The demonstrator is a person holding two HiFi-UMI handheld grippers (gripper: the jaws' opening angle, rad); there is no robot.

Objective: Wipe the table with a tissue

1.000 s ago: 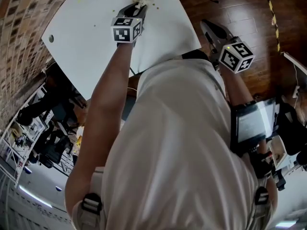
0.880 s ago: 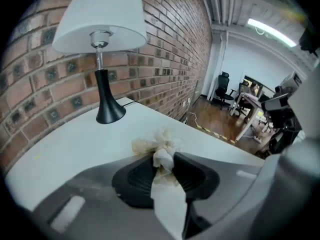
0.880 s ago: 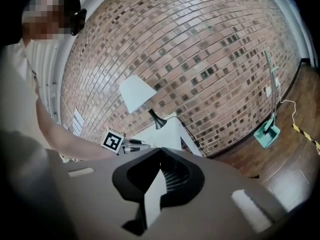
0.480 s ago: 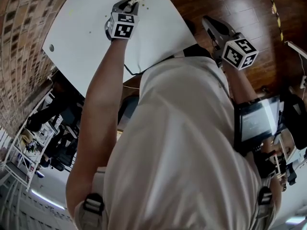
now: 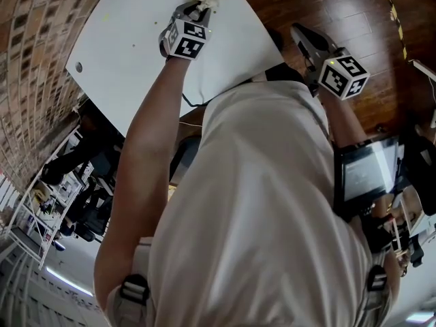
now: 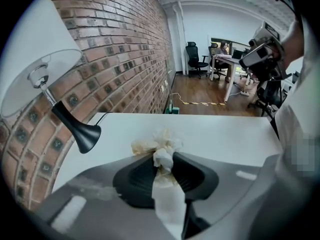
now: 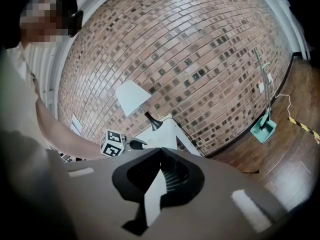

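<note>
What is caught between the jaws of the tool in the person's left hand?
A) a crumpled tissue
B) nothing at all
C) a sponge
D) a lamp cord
A: the left gripper view shows the left gripper with its closing jaws pinching a crumpled tissue by the white table.

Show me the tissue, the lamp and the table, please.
tissue [image 6: 161, 154], left gripper view, its crumpled front wad.
lamp [image 6: 35, 54], left gripper view, its white shade.
table [image 6: 225, 134], left gripper view, bare white top.
</note>
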